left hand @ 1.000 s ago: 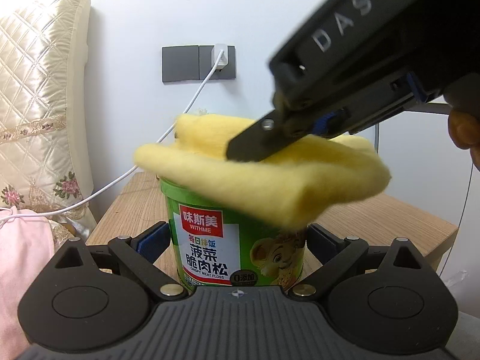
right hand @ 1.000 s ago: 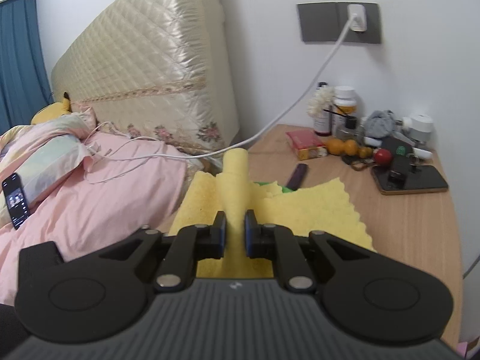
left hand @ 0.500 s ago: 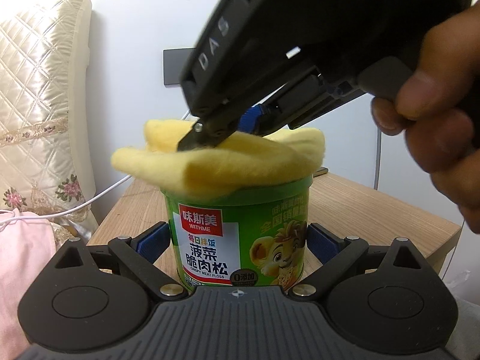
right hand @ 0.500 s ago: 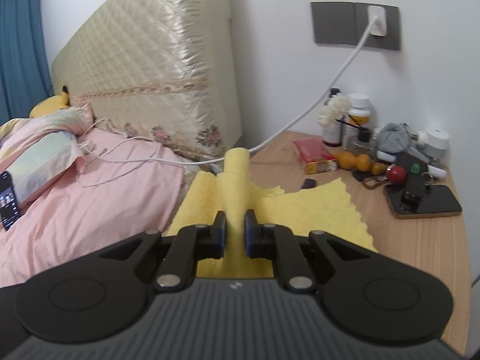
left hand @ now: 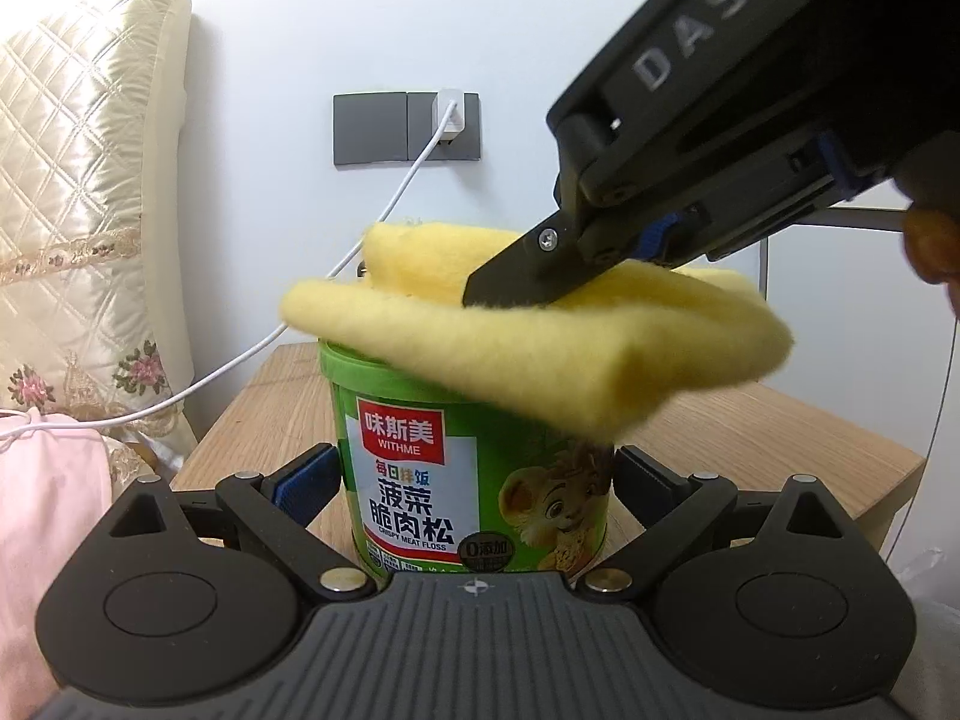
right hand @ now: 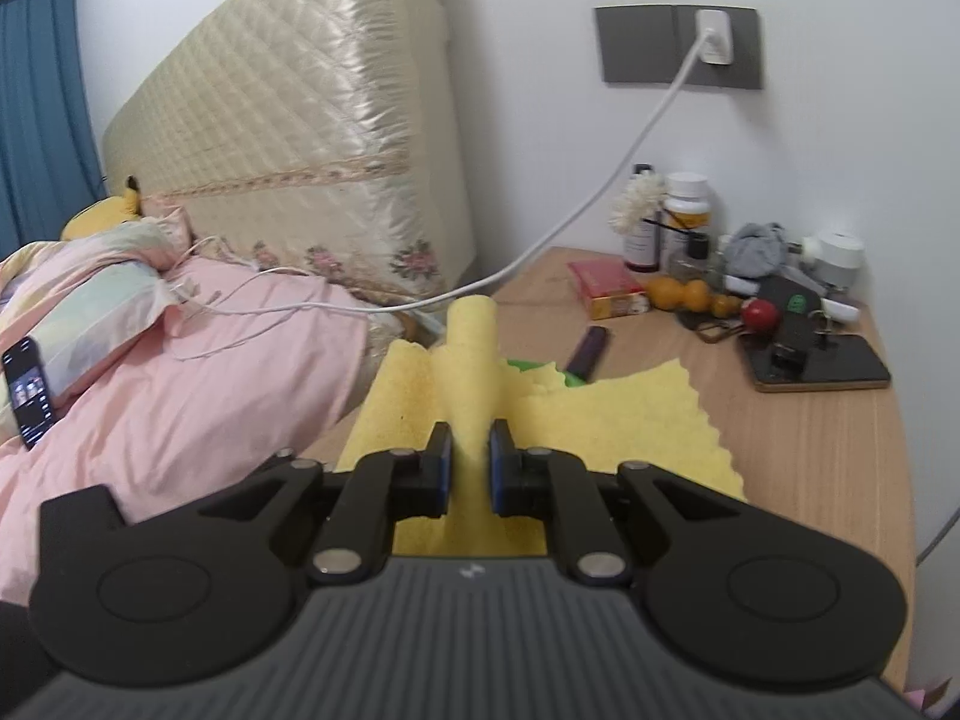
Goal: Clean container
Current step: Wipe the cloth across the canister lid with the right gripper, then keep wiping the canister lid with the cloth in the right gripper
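Observation:
A green round container [left hand: 474, 492] with a red and white label stands on the wooden bedside table [left hand: 750, 426]. My left gripper [left hand: 474, 480] is shut on its sides. My right gripper [right hand: 470, 456] is shut on a folded yellow cloth [right hand: 474, 348]. In the left wrist view the right gripper [left hand: 516, 288] comes in from the upper right and the cloth [left hand: 540, 348] lies over the container's lid, overhanging to the right. In the right wrist view only a sliver of the green lid [right hand: 528, 367] shows.
A bed with pink bedding [right hand: 198, 384] and a quilted headboard [right hand: 288, 138] lies left. A white charging cable [right hand: 588, 210] runs from the wall socket. Bottles, fruit and a phone [right hand: 822, 363] crowd the table's far right. A dark stick [right hand: 588, 351] lies beyond the cloth.
My right gripper has swept the cloth across the lid: to the left half a second ago, now back to the right. The container and left gripper have stayed put.

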The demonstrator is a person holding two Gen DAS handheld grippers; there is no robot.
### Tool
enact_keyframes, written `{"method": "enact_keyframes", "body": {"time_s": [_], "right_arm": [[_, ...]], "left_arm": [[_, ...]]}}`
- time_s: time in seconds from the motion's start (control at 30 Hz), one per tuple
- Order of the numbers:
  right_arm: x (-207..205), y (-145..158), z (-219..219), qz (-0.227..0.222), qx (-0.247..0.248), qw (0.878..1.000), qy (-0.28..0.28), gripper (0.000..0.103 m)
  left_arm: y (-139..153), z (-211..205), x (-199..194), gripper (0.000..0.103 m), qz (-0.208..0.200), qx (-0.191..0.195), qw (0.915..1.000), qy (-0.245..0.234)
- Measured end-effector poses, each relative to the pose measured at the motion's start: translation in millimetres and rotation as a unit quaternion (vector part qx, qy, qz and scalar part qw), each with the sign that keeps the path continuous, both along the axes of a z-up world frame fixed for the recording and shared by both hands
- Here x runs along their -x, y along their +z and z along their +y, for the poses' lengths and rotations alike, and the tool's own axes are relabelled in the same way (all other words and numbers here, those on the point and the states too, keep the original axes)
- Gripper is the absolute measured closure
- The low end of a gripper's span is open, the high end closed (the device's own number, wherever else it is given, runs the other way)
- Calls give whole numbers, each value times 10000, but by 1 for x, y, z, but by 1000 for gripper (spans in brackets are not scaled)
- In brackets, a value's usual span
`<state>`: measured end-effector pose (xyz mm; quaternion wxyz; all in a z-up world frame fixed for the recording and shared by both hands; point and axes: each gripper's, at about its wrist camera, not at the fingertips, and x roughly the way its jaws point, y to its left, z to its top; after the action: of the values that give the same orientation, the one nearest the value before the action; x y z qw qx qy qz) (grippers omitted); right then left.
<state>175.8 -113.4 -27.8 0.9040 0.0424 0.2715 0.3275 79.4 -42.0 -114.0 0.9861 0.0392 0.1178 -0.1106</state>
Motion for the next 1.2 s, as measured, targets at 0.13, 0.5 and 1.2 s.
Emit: {"method": "enact_keyframes", "body": {"time_s": [0.13, 0.5, 1.2], "right_arm": [[-6, -2, -1, -15, -45, 10000, -46, 90], [-24, -8, -2, -57, -169, 9997, -174, 90], [-30, -11, -9, -56, -351, 9994, -16, 90]], "left_arm": [[1, 0, -1, 5, -4, -13, 10000, -7], [2, -2, -6, 5, 245, -159, 9995, 155], [31, 10, 12, 5, 753, -95, 9960, 467]]}}
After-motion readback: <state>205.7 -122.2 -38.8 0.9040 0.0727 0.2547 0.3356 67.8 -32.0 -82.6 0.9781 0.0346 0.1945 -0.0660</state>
